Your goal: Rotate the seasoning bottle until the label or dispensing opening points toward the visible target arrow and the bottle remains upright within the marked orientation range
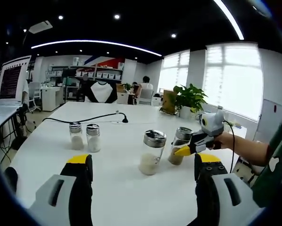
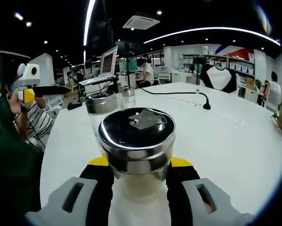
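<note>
The room is bright. Long ceiling light strips (image 1: 98,44) and small round lamps glow at the top, and big windows (image 1: 233,80) shine white at the right. The table (image 1: 131,188) looks pale. Edges bend round. The near bottle lid (image 2: 136,129) shows glare.

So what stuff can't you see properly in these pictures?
- Target arrow: I can't find one on the table in the left gripper view.
- Held bottle: in the right gripper view its base is hidden behind the right tool.
- Bottle labels: too small to tell in the left gripper view.
- Left tool: its rear is cut off by the bottom edge.
</note>
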A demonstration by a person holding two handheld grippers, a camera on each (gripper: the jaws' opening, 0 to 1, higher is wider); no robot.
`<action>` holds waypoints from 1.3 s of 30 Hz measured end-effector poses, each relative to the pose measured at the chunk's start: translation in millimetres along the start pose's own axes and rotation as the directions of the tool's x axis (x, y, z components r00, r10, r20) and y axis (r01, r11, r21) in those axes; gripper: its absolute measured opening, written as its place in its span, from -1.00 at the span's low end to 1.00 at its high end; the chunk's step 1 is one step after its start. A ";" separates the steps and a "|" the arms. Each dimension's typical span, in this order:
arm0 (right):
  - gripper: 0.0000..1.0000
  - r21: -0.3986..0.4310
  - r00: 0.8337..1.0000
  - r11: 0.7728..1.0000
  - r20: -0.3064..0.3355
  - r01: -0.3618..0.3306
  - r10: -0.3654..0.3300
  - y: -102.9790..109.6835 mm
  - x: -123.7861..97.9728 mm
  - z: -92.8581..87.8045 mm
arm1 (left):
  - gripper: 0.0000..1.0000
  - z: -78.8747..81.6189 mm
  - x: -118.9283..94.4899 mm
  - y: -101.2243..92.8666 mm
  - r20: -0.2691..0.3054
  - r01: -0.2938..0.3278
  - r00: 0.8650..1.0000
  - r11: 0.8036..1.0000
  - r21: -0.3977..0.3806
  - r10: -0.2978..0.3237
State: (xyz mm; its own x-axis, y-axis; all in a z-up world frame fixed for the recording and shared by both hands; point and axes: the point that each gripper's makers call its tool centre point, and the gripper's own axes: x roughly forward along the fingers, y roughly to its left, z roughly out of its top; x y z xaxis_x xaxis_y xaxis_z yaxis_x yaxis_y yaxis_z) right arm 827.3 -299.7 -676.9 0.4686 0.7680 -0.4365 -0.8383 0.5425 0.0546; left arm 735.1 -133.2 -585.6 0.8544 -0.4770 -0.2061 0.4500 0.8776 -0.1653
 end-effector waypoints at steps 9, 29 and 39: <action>-0.16 0.025 0.997 0.997 0.001 0.078 -0.078 -1.1 0.1 -0.9 | 0.88 0.8 1.9 3.9 -0.009 -0.002 1.000 1.000 0.004 0.003; -0.16 0.096 0.964 0.960 0.009 0.265 -0.267 -9.6 0.7 -1.6 | 0.88 1.1 4.6 4.6 -0.021 0.004 1.000 1.000 0.007 -0.004; -0.16 0.135 0.938 0.930 0.007 0.342 -0.346 -11.2 0.3 -1.5 | 0.88 0.3 5.9 3.2 -0.027 0.011 1.000 1.000 0.004 -0.011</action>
State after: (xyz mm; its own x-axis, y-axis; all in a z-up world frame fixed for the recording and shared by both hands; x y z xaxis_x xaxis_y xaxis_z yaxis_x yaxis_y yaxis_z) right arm 836.4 -306.1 -679.0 0.7318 0.5352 -0.4219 -0.5816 0.8131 0.0226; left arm 741.7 -133.2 -587.1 0.8422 -0.4875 -0.2303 0.4602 0.8725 -0.1640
